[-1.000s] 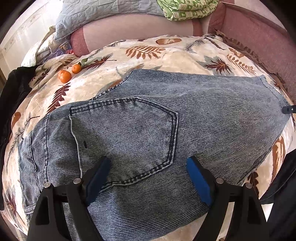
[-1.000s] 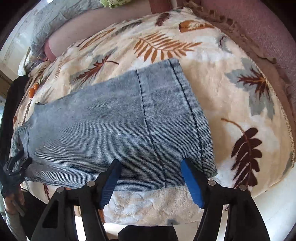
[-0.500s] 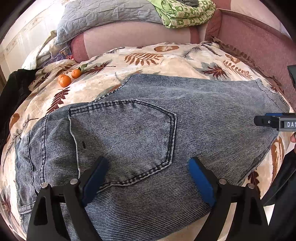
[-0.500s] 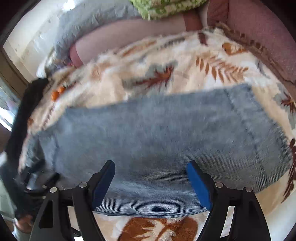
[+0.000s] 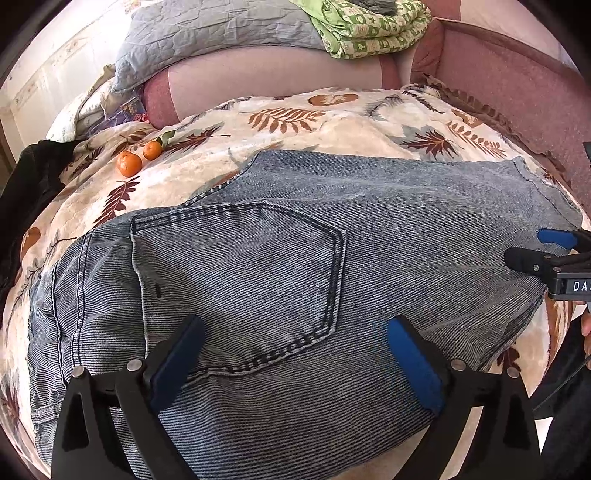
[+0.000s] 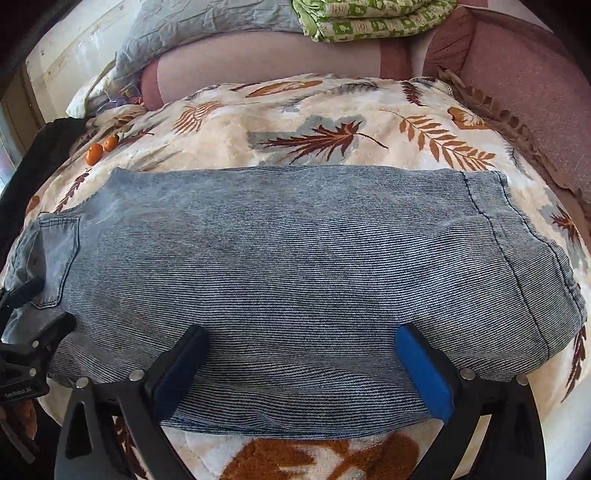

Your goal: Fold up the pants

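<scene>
Blue denim pants lie folded lengthwise on a leaf-print blanket, back pocket facing up. My left gripper hovers over the pocket end with its jaws opening; the denim lies under the gap and no fold is pinched. In the right wrist view the pants stretch across, hem at the right. My right gripper is over the near edge of the leg, jaws opening, pads off the cloth. Each gripper shows in the other's view: the right gripper at the right edge, the left gripper at the left edge.
Two oranges lie on the blanket at the far left. A grey pillow and a green folded quilt rest on the pink padded backrest. Dark cloth hangs at the left edge.
The right gripper's view swung from the hem end leftward to the middle of the leg, and its jaws spread wider. It came into the left wrist view from the right edge.
</scene>
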`<action>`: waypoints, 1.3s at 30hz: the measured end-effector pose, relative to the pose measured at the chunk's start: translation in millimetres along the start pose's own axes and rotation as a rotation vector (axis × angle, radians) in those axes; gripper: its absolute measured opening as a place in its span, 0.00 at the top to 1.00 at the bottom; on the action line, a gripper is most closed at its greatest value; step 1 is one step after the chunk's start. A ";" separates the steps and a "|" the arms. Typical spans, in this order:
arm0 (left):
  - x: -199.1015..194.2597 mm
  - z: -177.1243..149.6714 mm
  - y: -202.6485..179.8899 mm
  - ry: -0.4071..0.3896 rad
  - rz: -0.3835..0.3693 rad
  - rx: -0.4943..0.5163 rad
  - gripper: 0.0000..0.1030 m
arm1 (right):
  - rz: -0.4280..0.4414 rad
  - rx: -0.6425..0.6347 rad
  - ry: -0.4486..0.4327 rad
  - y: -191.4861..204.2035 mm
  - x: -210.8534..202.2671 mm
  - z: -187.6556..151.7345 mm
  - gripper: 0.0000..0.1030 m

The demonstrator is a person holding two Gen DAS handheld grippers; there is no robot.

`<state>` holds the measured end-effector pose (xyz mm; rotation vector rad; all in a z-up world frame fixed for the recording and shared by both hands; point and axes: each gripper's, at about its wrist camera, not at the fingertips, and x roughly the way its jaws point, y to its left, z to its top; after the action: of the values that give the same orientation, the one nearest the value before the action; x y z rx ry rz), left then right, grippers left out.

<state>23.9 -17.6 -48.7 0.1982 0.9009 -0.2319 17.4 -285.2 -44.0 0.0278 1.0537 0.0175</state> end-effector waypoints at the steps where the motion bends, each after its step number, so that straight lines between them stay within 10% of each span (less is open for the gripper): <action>1: -0.2 -0.4 -0.1 -0.005 0.001 0.000 0.03 | -0.006 0.004 -0.004 0.8 0.0 -0.4 0.00; 12: -6.6 4.5 0.0 0.014 0.011 -0.010 0.03 | -0.003 0.060 0.008 -2.2 0.7 0.8 0.00; 19: -56.2 27.4 15.3 -0.152 0.144 -0.234 0.03 | 0.067 0.104 -0.002 -11.2 -4.7 -1.1 0.00; 25: -22.1 25.5 53.0 -0.032 0.406 -0.423 0.03 | 0.121 0.163 -0.044 -20.6 -9.2 -2.1 0.00; 28: 13.2 8.4 59.6 0.059 0.403 -0.402 0.01 | 0.107 0.128 -0.048 -16.7 -9.6 -2.7 0.00; 39: -32.6 10.7 83.1 -0.119 0.224 -0.593 0.01 | 0.244 -0.053 -0.146 28.3 -75.9 84.6 0.01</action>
<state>35.7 62.8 -10.3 -0.2624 0.7869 0.2325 53.4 -260.3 64.6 0.1076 0.8988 0.2610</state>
